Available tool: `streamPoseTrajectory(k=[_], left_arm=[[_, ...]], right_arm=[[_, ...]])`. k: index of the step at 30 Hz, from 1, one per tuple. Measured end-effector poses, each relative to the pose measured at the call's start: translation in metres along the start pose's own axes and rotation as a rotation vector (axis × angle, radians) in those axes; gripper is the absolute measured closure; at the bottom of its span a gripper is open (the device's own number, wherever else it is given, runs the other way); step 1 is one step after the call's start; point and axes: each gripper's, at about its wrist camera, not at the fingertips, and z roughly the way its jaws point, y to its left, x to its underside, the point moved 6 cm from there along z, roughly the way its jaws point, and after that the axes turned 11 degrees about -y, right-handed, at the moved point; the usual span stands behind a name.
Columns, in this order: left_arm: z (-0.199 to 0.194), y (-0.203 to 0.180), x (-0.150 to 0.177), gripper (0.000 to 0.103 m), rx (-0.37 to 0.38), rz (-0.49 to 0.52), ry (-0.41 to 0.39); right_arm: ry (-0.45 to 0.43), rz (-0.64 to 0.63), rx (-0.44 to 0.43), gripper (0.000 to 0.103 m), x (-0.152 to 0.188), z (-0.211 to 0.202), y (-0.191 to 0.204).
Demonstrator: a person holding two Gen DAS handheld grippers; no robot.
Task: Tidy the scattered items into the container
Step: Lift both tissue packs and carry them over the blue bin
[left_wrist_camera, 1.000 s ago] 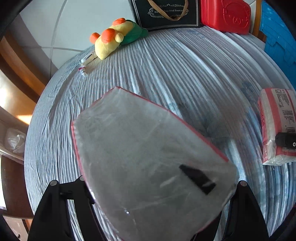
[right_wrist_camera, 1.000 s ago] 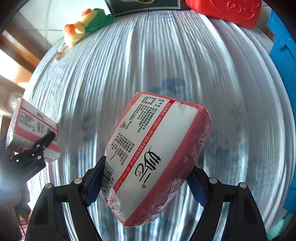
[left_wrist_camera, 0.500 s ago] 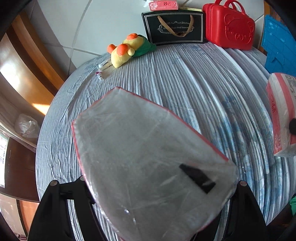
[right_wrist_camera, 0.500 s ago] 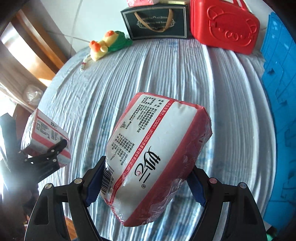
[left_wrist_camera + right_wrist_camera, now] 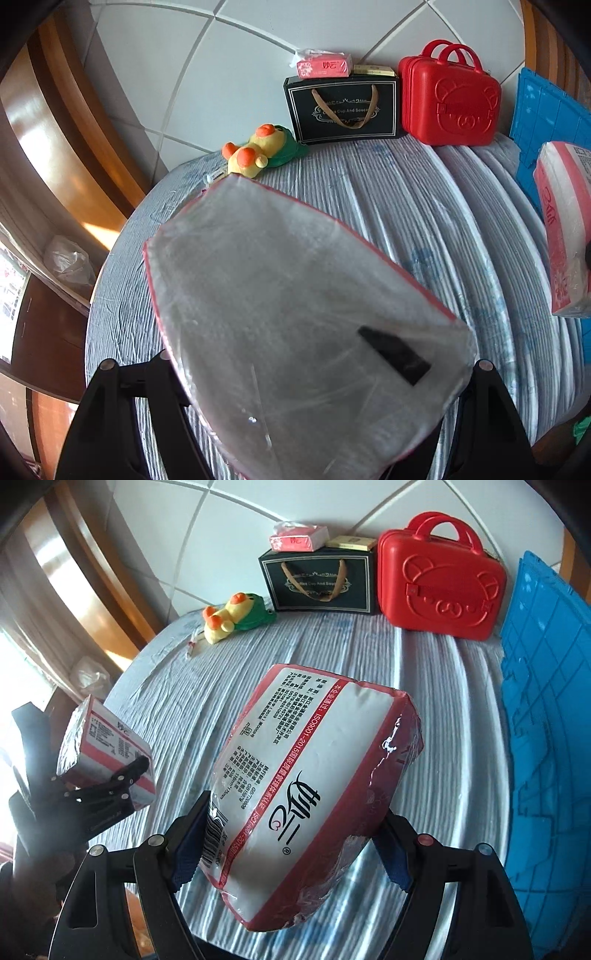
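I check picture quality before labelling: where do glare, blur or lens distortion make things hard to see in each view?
Left wrist view: the tissue pack in the left gripper looks grey and washed out, filling the foreground; the fisheye bends the table and wall tiles. Right wrist view: the print on the tissue pack in the right gripper is sharp; strong window light bleaches the left edge, and the corners are dark.

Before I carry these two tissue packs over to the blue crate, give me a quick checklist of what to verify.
1. Right gripper clamped on its tissue pack: ok.
2. Left gripper clamped on the other tissue pack: ok, seen from the right wrist view.
3. Both packs lifted clear of the striped tablecloth: ok.
4. Blue crate to the right, path free: ok.
5. Room inside the crate: cannot tell, only its outer wall shows.
6. Plush duck left on the table: not ok.
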Motion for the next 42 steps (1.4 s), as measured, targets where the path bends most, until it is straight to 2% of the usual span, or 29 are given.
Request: streamPoseTrajectory(k=[9,21,28,42], left_arm=[[-0.035,-0.005,-0.029,0.028,-0.033,-0.052,-0.064],[-0.101,-0.017,-0.087,0.028,-0.064,-0.095,-0.185],[-0.130,-0.034,-0.112,0.028,-0.082,-0.053,-0.247],[-0.159,-0.069,-0.143,0.028,-0.086,-0.056,-0.294]], right_arm=[[-0.062,-0.058,-0.047,0.023,-0.029,-0.044,-0.004],[-0.132,-0.085,-0.137,0.023,-0.055,-0.100,-0.004],[-0.162,-0.090,-0.171,0.023,-0.062,-0.120,-0.012],[-0.194,-0.073,-0.219,0.023,-0.077,-0.149,-0.046]])
